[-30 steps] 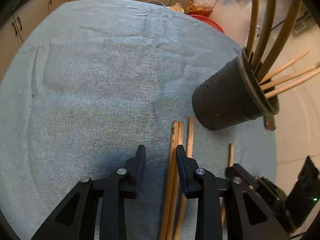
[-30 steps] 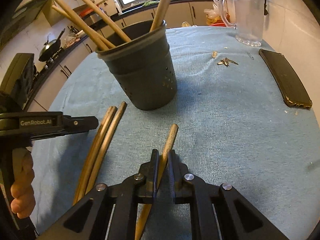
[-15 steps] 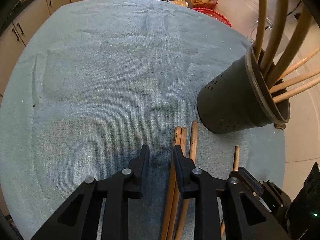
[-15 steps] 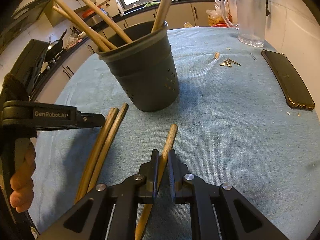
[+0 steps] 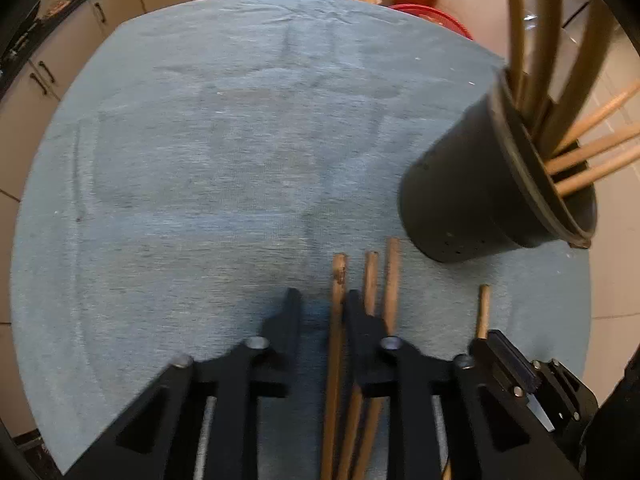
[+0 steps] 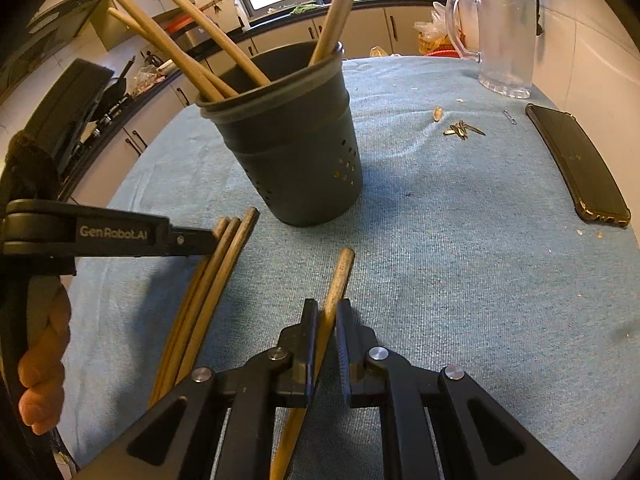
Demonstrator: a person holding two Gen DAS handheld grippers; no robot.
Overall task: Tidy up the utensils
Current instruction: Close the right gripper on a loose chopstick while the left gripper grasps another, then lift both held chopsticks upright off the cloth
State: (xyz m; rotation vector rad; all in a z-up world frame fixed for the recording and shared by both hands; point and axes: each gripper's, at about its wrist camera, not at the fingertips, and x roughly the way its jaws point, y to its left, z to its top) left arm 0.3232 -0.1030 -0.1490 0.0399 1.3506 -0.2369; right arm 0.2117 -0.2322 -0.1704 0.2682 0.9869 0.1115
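Observation:
A dark perforated utensil holder (image 6: 288, 152) stands on the blue cloth with several wooden sticks in it; it also shows in the left wrist view (image 5: 480, 200). Three wooden sticks (image 6: 212, 280) lie side by side on the cloth. My left gripper (image 5: 320, 304) is open, with one of these sticks (image 5: 338, 300) between its jaws and the other two (image 5: 390, 280) just right of its right finger. My right gripper (image 6: 326, 312) is shut on a separate wooden stick (image 6: 340, 276), which also shows in the left wrist view (image 5: 483, 312).
A black phone (image 6: 576, 168) lies at the right of the cloth. A clear glass pitcher (image 6: 504, 40) stands at the back right. Small metal bits (image 6: 462, 130) lie behind the holder. Kitchen cabinets surround the table.
My left gripper has moved forward and rightward over the three sticks, so one stick now lies between its jaws. The right gripper has stayed shut on its stick.

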